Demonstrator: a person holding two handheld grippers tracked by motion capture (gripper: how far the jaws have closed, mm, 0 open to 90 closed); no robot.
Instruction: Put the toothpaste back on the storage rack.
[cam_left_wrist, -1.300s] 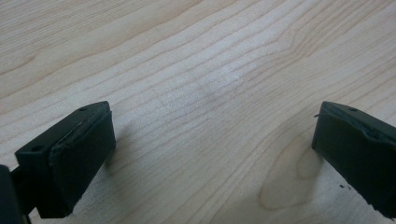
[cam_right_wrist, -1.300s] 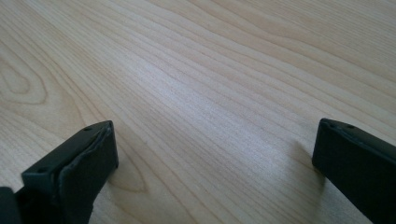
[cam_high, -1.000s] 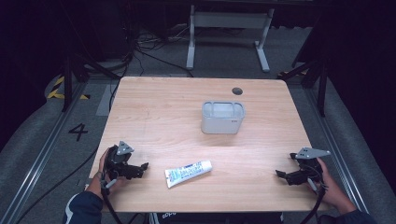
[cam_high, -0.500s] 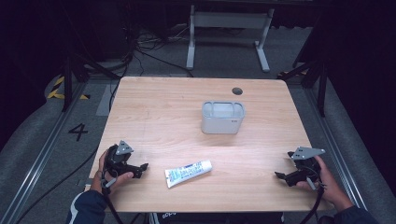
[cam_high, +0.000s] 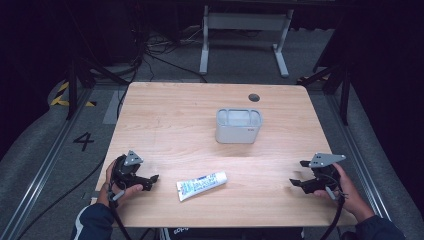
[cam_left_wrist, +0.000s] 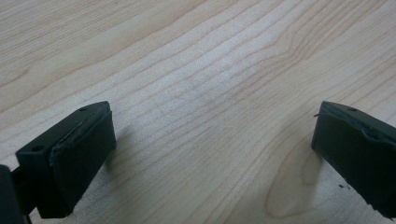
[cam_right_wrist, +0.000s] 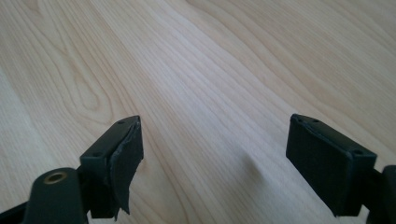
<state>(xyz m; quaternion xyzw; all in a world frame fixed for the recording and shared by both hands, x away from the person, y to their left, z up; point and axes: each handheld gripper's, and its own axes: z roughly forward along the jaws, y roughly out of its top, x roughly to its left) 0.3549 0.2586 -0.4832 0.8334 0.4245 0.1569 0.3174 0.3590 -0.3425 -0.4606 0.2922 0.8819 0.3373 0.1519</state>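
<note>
A white toothpaste tube (cam_high: 201, 185) with blue print lies flat near the table's front edge, between the two hands. A grey open-topped cup (cam_high: 238, 125) stands upright at the table's middle. My left gripper (cam_high: 150, 181) rests low at the front left, pointing right toward the tube, a short gap away; its jaws (cam_left_wrist: 210, 126) stand wide apart over bare wood. My right gripper (cam_high: 298, 173) hovers at the front right, pointing left. Its jaws (cam_right_wrist: 215, 135) are apart and have just been closing, with nothing but wood between them.
The wooden table (cam_high: 180, 115) has a dark round grommet (cam_high: 254, 97) near its back edge. A cable trails from each gripper off the front edge. Beyond the table are a dark floor, black cables and a white stand (cam_high: 243, 30).
The right gripper has lifted a little and drifted slightly, its jaws narrower than before. The left gripper, the tube and the cup have stayed put.
</note>
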